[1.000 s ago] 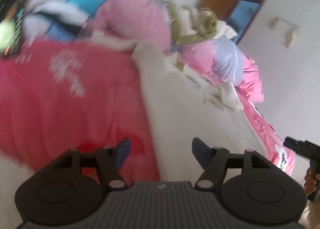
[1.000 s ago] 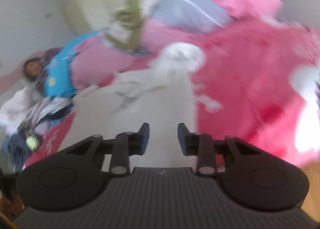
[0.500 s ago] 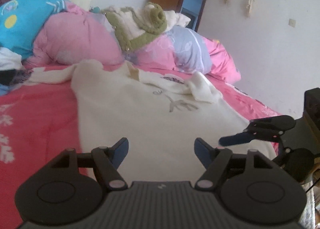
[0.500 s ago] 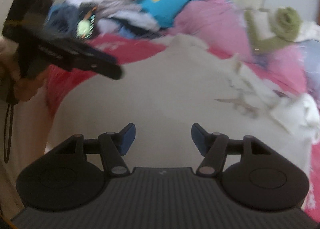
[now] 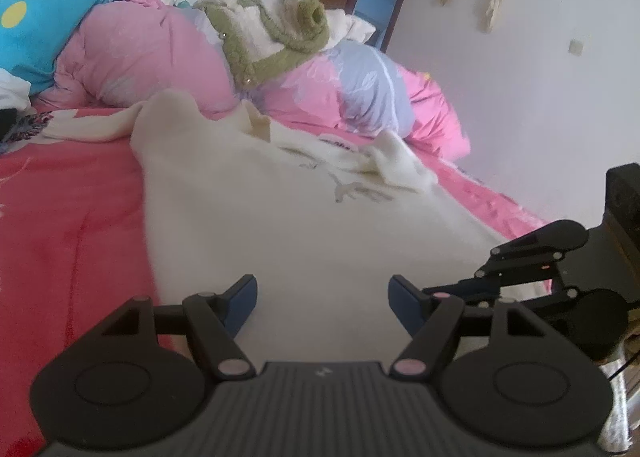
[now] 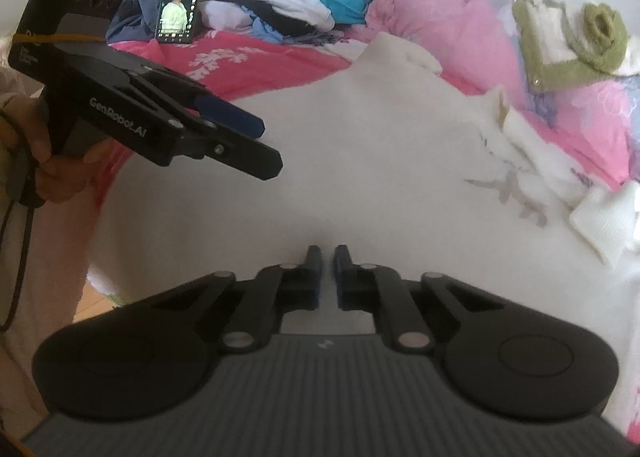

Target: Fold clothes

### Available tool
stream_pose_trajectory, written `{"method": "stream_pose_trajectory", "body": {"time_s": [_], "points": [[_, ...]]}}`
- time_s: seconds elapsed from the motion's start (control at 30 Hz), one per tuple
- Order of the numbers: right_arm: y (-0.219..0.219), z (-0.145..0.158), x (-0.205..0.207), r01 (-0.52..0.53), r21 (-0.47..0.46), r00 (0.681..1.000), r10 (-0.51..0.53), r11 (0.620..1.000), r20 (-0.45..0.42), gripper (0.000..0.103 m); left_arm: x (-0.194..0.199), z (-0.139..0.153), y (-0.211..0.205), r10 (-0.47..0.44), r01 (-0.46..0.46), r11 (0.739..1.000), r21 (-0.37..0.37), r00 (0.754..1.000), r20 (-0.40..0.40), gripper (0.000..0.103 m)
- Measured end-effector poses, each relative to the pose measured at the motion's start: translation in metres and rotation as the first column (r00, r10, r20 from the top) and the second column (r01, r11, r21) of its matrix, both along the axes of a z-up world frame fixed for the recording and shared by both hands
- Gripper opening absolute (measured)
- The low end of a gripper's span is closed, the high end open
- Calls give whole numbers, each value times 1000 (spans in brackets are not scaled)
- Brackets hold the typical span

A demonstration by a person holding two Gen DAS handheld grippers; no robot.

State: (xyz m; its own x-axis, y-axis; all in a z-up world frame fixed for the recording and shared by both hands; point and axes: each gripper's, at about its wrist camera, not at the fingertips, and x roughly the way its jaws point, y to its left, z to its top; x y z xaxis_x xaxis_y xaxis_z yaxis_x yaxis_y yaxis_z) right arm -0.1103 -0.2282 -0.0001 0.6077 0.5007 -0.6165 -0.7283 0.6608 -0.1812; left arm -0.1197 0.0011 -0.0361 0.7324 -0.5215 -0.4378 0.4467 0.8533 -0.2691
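A cream sweater [image 5: 280,217] lies spread flat on the pink-red bedspread [image 5: 68,217], its hem toward me and one sleeve folded across the chest. My left gripper [image 5: 322,289] hovers open over the hem's left part, nothing pinched between its blue pads. In the right wrist view it [image 6: 268,149] enters from the left, held by a person's hand [image 6: 40,161]. My right gripper [image 6: 328,257] is shut on the hem of the sweater [image 6: 360,157], and small creases run toward its tips. From the left wrist view the right gripper [image 5: 452,289] lies low at the hem's right corner.
Pink, blue and lilac duvets [image 5: 140,53] are heaped at the bed's far side, topped by a green-and-cream fleece garment [image 5: 280,37]. A lit phone [image 6: 180,5] leans against a clothes pile at the back left. A white wall [image 5: 540,117] borders the bed's right side.
Both views swung across the bed and settled at the sweater's hem. The right jaws went from wide apart to shut on the hem. The left jaws stayed open.
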Motion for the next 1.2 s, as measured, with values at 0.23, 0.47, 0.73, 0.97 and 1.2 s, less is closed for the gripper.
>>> {"method": "stream_pose_trajectory", "body": {"time_s": [0.23,0.47,0.73,0.97,1.2], "points": [[-7,18,-1,76,45,994,-79,996,80,0,-9,0,4,-13,13,1000,-9,1000,28,74],[-16,25,2,24,78,1000,-24,997,-1,3,-7,-2,11,11,-11,1000,-22,1000,14,74],[22,-6,-47,-222,-96,972,228,970,55,47,-18,5,25,42,-42,999,-22,999,3,74],[28,-9,-45,-209,-99,975,216,973,60,10,-31,6,34,64,-64,998,-14,998,-9,74],[19,4,-47,-187,-29,981,189,982,54,5,-37,7,32,41,-41,999,10,999,-8,74]]}}
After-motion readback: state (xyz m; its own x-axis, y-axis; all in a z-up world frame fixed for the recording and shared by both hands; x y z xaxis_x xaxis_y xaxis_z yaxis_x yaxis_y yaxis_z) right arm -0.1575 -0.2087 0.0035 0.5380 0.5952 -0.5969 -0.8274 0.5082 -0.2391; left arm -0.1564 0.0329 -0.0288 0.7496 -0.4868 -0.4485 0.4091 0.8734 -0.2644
